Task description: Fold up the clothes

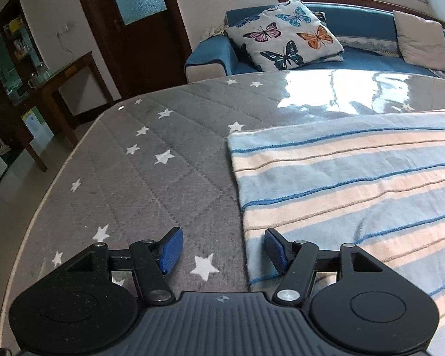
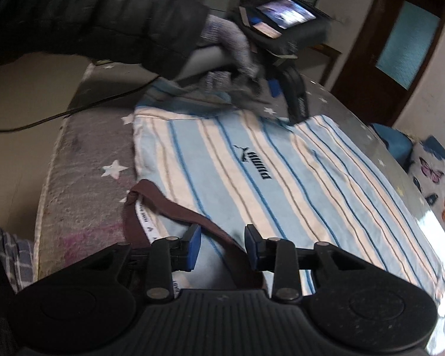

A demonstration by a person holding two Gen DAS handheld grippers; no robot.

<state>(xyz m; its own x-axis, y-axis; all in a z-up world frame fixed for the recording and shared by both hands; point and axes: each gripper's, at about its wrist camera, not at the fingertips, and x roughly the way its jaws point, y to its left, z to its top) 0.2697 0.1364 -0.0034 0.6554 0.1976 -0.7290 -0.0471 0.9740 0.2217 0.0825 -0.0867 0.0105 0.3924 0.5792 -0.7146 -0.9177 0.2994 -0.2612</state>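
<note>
A light blue and cream striped garment (image 1: 356, 178) lies flat on a grey star-printed table cover (image 1: 151, 160). My left gripper (image 1: 221, 250) is open, low over the garment's left edge, one blue pad on the cloth side and one over the cover. In the right wrist view the same garment (image 2: 267, 178) shows a dark logo and a brown collar (image 2: 169, 204). My right gripper (image 2: 222, 247) is open, its jaws on either side of the brown collar band. The left gripper (image 2: 293, 95) shows blurred at the garment's far end.
A blue sofa (image 1: 356, 56) with a butterfly cushion (image 1: 284, 34) stands beyond the table. A dark wooden door (image 1: 133, 29) and a side table (image 1: 62, 89) are at the left. A black cable (image 2: 59, 112) runs over the table's far corner.
</note>
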